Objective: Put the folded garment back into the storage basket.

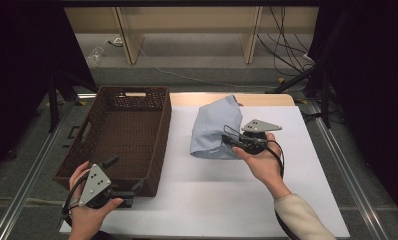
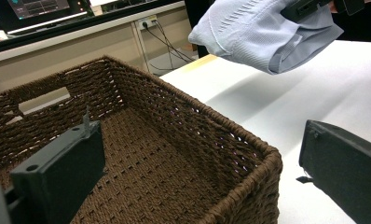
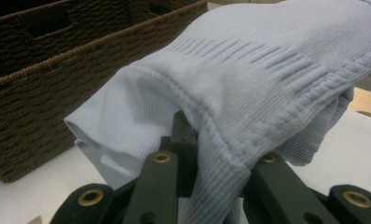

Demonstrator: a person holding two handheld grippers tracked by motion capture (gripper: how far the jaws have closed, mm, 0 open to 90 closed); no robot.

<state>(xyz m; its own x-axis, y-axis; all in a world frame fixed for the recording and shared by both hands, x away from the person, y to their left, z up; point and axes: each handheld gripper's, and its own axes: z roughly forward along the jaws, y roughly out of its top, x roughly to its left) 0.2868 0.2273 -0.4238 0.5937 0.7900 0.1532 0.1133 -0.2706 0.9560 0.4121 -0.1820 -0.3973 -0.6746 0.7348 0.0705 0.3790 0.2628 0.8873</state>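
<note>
A light blue folded cloth (image 1: 214,127) hangs a little above the white table, casting a shadow beneath it. My right gripper (image 1: 227,137) is shut on the cloth's right edge. In the right gripper view the ribbed hem of the cloth (image 3: 249,79) is pinched between the right gripper (image 3: 216,154) jaws. A brown woven basket (image 1: 163,140) stands at the left of the table with nothing in it. My left gripper (image 1: 126,173) is open at the basket's near right corner. In the left gripper view the left gripper (image 2: 200,182) has one jaw over the basket (image 2: 211,116) and the other outside it, with the cloth (image 2: 263,32) beyond.
The white table top (image 1: 287,200) spreads between basket and cloth and toward the near edge. Metal rails run along both sides of the table. Wooden furniture legs and loose cables (image 1: 282,45) lie on the floor beyond the far edge.
</note>
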